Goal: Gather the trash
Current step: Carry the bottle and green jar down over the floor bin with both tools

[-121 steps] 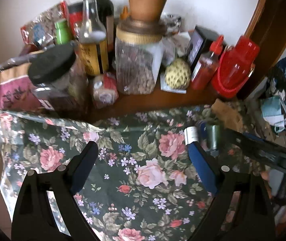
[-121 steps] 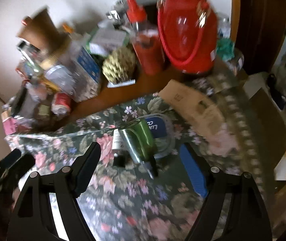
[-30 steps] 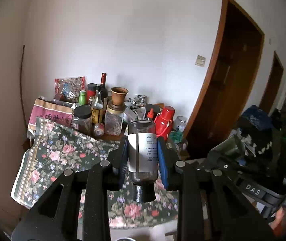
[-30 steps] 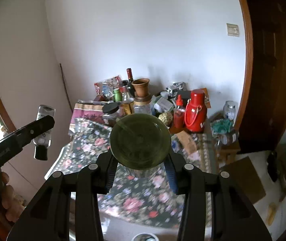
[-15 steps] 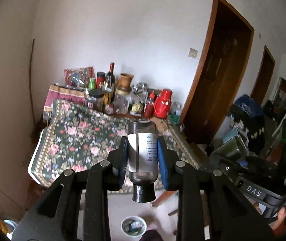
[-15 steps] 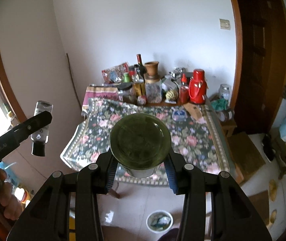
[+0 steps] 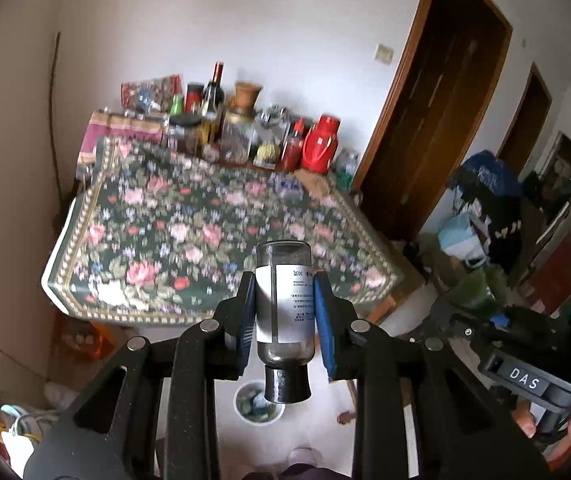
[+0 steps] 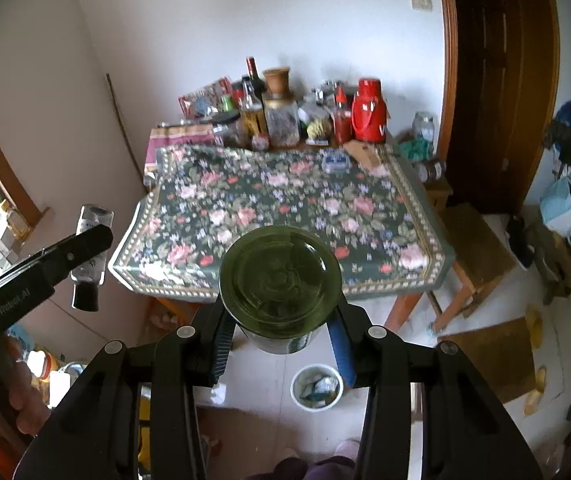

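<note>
1. On our left, the left gripper point(image 7: 284, 314) has its fingers point(image 7: 246, 312) clamped on a clear bottle point(image 7: 284, 304) with a white label, held upside down, black cap pointing at the floor.
2. From the right wrist view we catch that same clear bottle point(image 8: 91, 248) hanging out to the side, well clear of the worktop point(image 8: 189, 200) with its floral cloth.
3. Centre now: a small white bin point(image 8: 317, 386) sits on the floor below both grippers, scraps inside it.
4. Over to our right, the right gripper point(image 8: 281, 320) has its fingers point(image 8: 341, 344) pinched on a green glass bottle point(image 8: 280, 280), its round base facing the camera.
5. At the far edge of the worktop, jars, bottles and a red flask point(image 8: 369, 110) crowd against the wall.
</note>
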